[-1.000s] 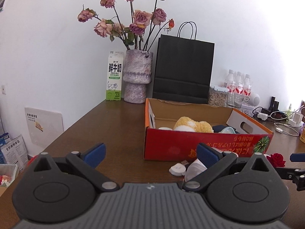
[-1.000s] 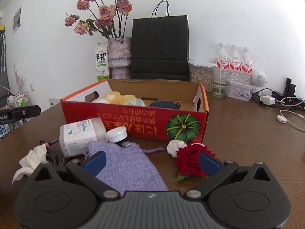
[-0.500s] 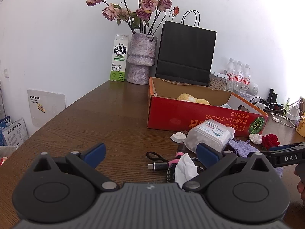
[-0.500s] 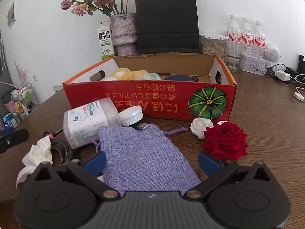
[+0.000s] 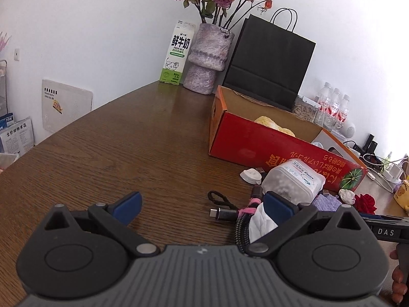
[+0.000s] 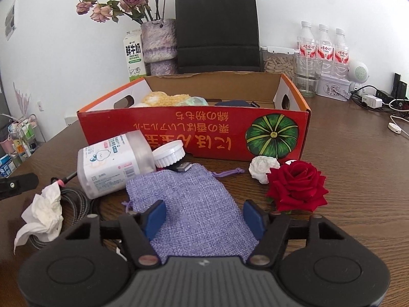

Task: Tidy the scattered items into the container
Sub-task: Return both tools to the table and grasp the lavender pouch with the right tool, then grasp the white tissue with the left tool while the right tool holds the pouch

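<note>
A red cardboard box [image 6: 204, 133] stands open on the brown table, holding a yellow plush and other items. In front of it lies a purple cloth pouch [image 6: 194, 199]. My right gripper [image 6: 204, 217] straddles the pouch's near end, its jaws closing with the blue pads at the pouch's two edges. Beside the pouch are a red rose [image 6: 296, 186], a white paper ball [image 6: 263, 166], a toppled wipes jar [image 6: 112, 163], its white lid [image 6: 170, 154], a crumpled tissue [image 6: 43, 212] and a braided cable [image 6: 76, 199]. My left gripper [image 5: 202, 204] hangs wide open over bare table, its right pad next to the tissue [image 5: 260, 222].
A milk carton [image 5: 176, 53], a vase of dried roses [image 5: 208, 58] and a black paper bag [image 5: 268, 64] line the wall behind the box. Water bottles [image 6: 323, 46], a seed jar, a tin and chargers with cords [image 6: 370, 101] fill the back right.
The right jaws have narrowed around the purple pouch after moving in over it. The left gripper has sunk and rolled, bringing the tissue and cable close to its right finger.
</note>
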The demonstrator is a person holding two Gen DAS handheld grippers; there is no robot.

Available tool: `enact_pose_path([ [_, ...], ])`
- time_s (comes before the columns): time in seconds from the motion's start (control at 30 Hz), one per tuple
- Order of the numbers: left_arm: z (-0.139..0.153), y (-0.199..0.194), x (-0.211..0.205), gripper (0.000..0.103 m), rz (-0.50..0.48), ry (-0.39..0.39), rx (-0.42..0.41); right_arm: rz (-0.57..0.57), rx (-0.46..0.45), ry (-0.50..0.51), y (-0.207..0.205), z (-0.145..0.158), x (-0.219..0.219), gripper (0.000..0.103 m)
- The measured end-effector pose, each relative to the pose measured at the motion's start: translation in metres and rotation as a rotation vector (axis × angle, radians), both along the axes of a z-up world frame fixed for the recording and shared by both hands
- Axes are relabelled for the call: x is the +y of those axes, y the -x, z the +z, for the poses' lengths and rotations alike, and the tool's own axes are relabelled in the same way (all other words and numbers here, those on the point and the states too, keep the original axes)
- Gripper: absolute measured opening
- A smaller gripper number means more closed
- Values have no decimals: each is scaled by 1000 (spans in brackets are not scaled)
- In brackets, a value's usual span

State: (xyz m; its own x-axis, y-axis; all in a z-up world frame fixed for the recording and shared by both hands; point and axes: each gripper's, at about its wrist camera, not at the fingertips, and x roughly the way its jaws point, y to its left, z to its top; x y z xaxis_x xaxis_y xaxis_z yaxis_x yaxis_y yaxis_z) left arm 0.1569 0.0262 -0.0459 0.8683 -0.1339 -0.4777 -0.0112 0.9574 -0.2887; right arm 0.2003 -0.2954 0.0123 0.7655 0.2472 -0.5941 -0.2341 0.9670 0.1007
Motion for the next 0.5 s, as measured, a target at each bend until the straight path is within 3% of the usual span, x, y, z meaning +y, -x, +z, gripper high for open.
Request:
enact_pose_path([
  [0.07, -1, -1, 2, 103, 4, 11, 11, 17, -3, -7, 2, 1, -1, 48],
  [0.23, -2, -1, 4, 103, 2, 30, 16, 33, -11, -29, 8, 2, -3, 29],
  [0.37, -4, -1, 7, 103, 7, 52, 20, 19, -62, -29, 20, 6, -5, 7],
  [0.5, -4, -1, 6, 103, 6, 49, 23, 5, -131, -45, 35, 12, -11, 5],
])
